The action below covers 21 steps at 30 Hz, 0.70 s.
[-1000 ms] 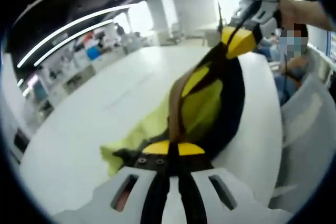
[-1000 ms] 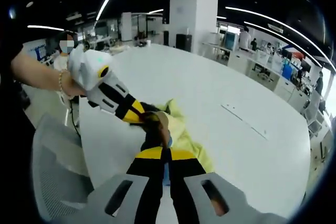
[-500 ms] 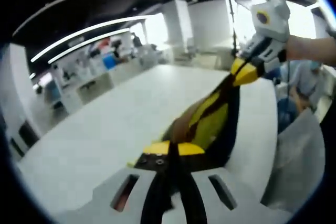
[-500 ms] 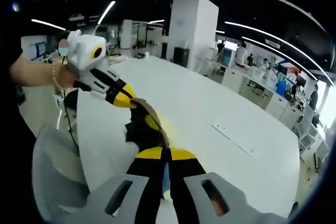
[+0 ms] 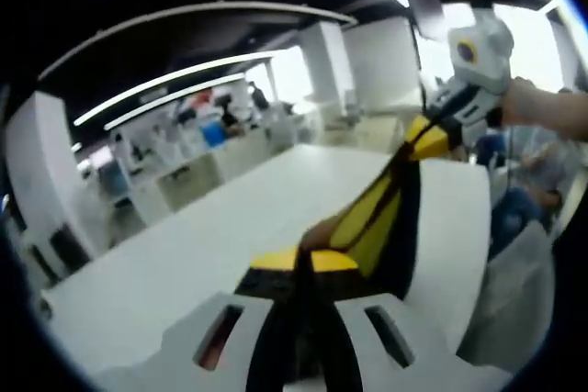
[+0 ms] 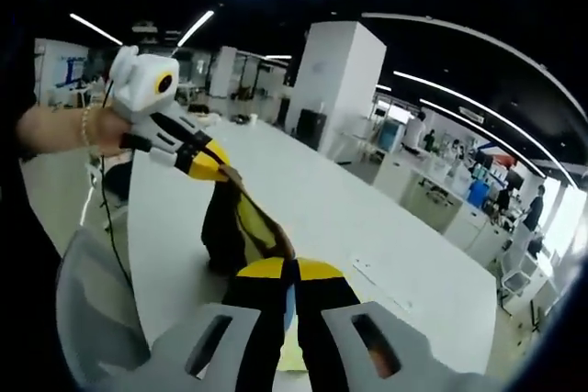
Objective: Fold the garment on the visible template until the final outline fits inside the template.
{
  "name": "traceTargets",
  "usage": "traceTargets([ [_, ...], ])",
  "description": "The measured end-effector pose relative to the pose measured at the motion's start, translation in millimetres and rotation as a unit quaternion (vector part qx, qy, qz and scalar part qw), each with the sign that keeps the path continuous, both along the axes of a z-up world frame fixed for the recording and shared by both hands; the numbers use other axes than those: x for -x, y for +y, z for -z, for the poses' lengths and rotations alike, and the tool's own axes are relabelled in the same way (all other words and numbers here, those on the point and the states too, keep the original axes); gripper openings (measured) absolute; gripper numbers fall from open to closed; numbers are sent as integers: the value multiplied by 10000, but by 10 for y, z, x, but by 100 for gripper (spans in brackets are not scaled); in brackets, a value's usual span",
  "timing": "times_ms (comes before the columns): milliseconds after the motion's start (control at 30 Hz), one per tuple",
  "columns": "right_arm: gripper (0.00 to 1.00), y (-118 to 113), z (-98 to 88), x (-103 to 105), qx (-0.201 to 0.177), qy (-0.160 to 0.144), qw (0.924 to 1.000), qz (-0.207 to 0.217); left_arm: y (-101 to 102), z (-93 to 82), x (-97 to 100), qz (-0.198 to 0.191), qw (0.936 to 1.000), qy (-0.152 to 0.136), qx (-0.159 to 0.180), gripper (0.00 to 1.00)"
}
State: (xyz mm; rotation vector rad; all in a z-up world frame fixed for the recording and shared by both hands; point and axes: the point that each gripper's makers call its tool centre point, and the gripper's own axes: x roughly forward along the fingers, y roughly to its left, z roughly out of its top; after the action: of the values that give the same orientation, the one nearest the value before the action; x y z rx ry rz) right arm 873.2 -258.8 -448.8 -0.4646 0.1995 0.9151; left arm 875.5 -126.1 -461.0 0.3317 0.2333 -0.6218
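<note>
Both of my tongs are clamped on the yellow-and-black fabric garment (image 5: 372, 218): my left gripper (image 5: 305, 268) pinches one end, my right gripper (image 6: 288, 274) the other, jaws pressed together on the cloth. Between them the garment hangs stretched in the air above the long white table (image 5: 211, 236), its lower fold near the tabletop in the right gripper view. A pale rectangular outline (image 6: 384, 284) lies on the table well apart from the garment. A grey mesh chair (image 6: 92, 319) stands beside the table edge. Beyond, I see a large white square pillar (image 6: 329, 80), desks with people, and long ceiling light strips (image 5: 184, 75).
</note>
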Motion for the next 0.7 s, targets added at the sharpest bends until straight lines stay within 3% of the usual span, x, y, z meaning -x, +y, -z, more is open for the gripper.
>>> traceTargets([
  [500,3,-9,-887,151,-440,-919,9948,18,5,-956,233,-19,9952,-785,582,0],
  [700,3,-55,-1213,257,-593,-1256,9903,62,-57,-1317,369,109,9922,-1112,546,0],
])
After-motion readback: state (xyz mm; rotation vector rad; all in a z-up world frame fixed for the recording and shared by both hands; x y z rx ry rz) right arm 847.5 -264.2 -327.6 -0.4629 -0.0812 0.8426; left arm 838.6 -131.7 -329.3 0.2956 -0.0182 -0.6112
